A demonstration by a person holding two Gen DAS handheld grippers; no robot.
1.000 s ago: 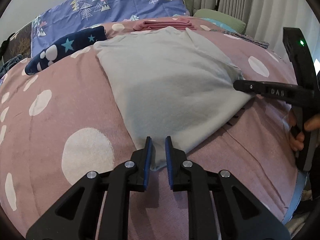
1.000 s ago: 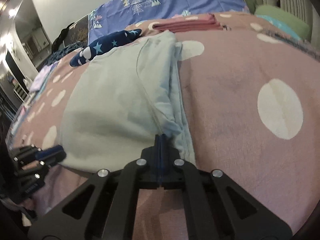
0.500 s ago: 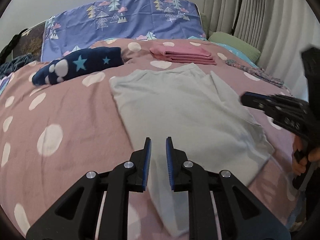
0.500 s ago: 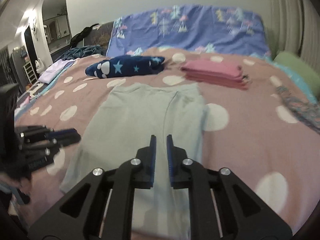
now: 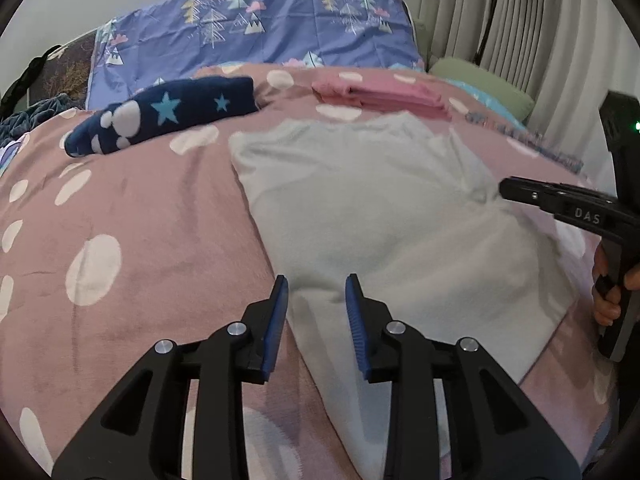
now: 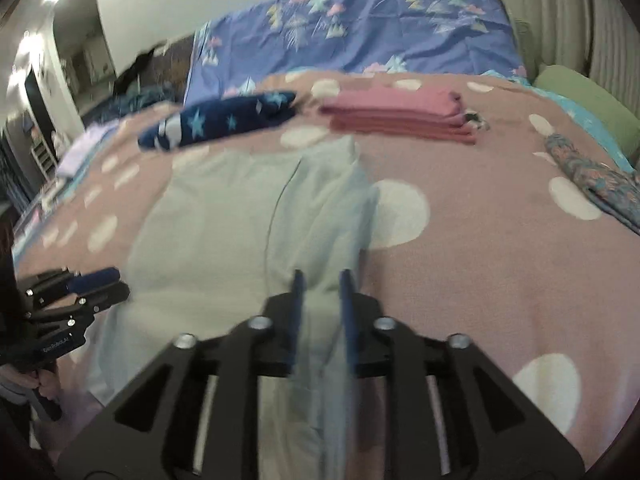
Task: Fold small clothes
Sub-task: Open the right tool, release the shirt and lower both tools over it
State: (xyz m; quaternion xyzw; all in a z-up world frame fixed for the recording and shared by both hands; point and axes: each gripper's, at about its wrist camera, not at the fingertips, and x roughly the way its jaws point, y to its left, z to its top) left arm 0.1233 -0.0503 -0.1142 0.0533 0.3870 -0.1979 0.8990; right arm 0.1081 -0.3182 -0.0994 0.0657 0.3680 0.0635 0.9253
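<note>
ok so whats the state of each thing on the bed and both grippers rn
pale green garment: spread flat, one long edge folded over
navy star garment: folded, lying apart
pink clothes: folded, stacked
left gripper: open, jaws just opening, gripping nothing
right gripper: open, jaws just opening, over garment's edge

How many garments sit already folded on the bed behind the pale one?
2: the navy star garment at back left, the pink folded garment at back right, behind the pale green garment. More may lie off-frame.
</note>
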